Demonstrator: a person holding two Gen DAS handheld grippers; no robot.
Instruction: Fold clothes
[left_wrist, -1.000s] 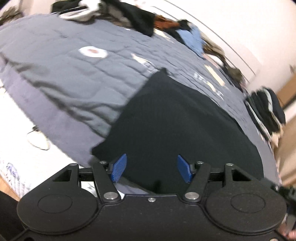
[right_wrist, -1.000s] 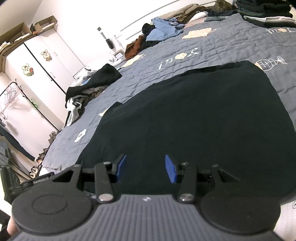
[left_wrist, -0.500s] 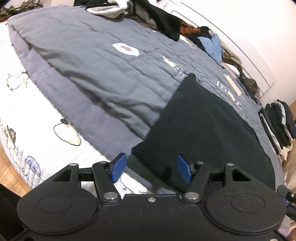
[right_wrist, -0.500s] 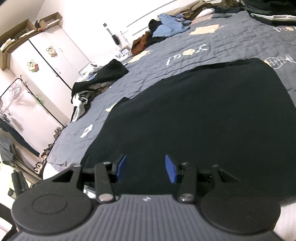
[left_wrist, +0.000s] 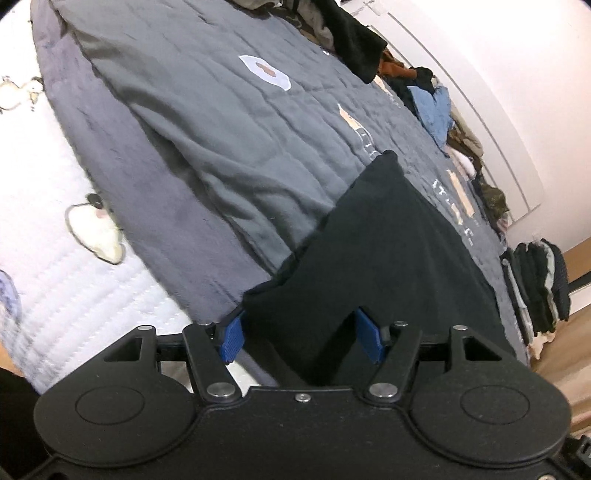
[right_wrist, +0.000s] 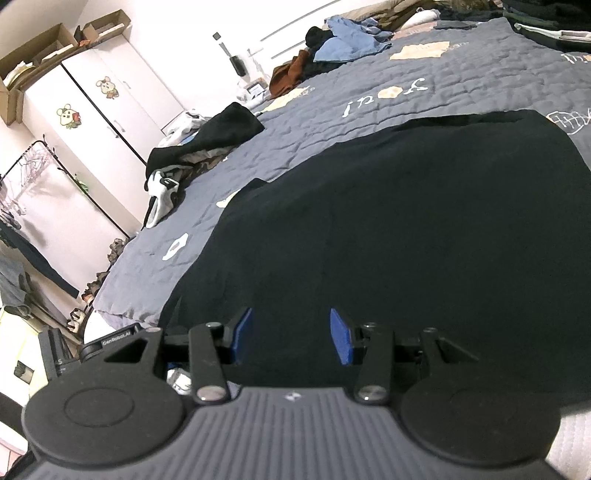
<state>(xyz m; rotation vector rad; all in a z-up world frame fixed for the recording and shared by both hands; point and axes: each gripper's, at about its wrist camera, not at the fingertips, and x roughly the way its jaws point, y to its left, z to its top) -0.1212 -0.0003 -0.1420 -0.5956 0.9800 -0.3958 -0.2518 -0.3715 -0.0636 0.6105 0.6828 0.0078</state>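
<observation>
Bed: a grey quilt with pale patches and stitched lettering covers most of it, with a white quilted sheet showing at the near edge.
Room: a white wardrobe with cartoon stickers stands against the far wall, cardboard boxes on top, and a black clothes rail beside it.
Black garment: spread flat on the quilt, one corner reaching the bed's near edge.
Loose clothes: heaped along the far side of the bed, black, blue and brown among them.
Folded stack: dark pieces piled at the bed's end, well apart from the flat garment.
Left gripper: low over the garment's near corner, blue pads well apart with the cloth's edge lying between them, not pinched.
Right gripper: over the garment's near hem, pads moderately apart, nothing clamped between them.
</observation>
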